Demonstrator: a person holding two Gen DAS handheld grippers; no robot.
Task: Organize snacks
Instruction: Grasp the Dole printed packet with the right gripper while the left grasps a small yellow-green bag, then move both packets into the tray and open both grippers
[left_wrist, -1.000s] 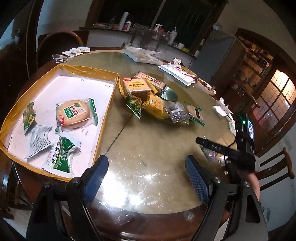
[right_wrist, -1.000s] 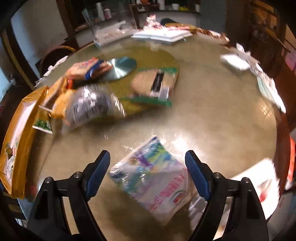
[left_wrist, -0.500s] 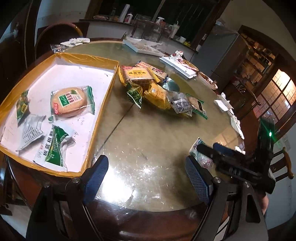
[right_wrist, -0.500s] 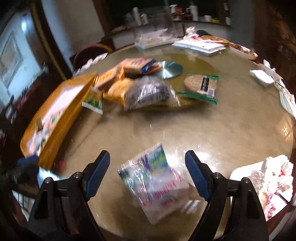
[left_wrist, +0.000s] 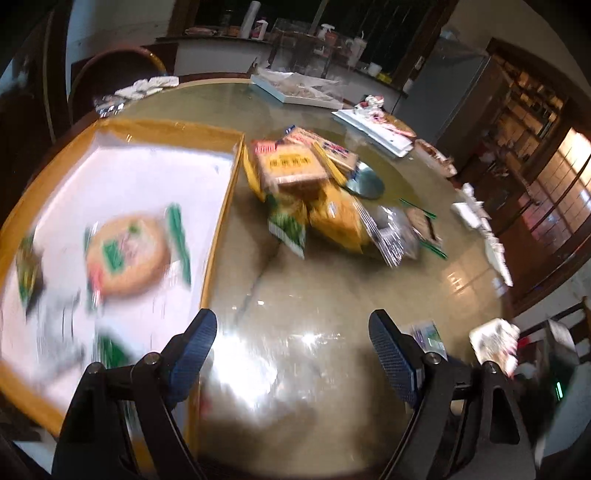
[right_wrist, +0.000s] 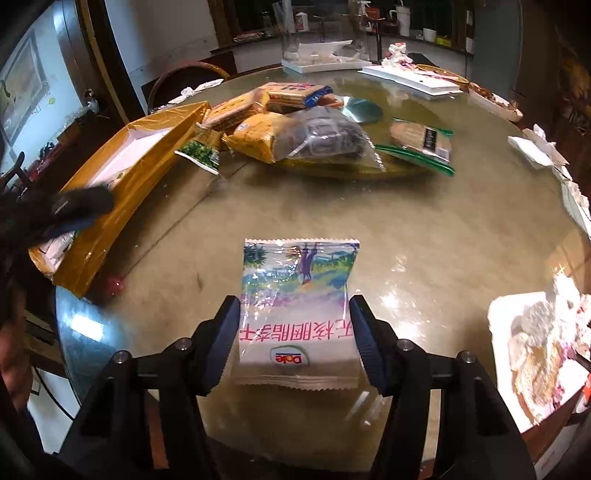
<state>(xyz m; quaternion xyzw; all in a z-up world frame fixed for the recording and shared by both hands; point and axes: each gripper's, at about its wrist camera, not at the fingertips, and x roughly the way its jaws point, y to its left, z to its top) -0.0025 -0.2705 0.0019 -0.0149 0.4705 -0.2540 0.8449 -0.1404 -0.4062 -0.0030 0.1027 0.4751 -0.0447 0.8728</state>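
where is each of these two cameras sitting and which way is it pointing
Left wrist: on the left gripper, looking across the round table at the yellow tray and snack pile; its open jaws show.
Right wrist: on the right gripper, looking down at the Dole packet between its jaws, pile beyond.
Shared: table, tray, snack pile, and the Dole packet at the left view's lower right.

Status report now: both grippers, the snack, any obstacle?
Right gripper open, fingers astride Dole packet on table. Left gripper open, empty, beside tray. No obstacle at the packet.
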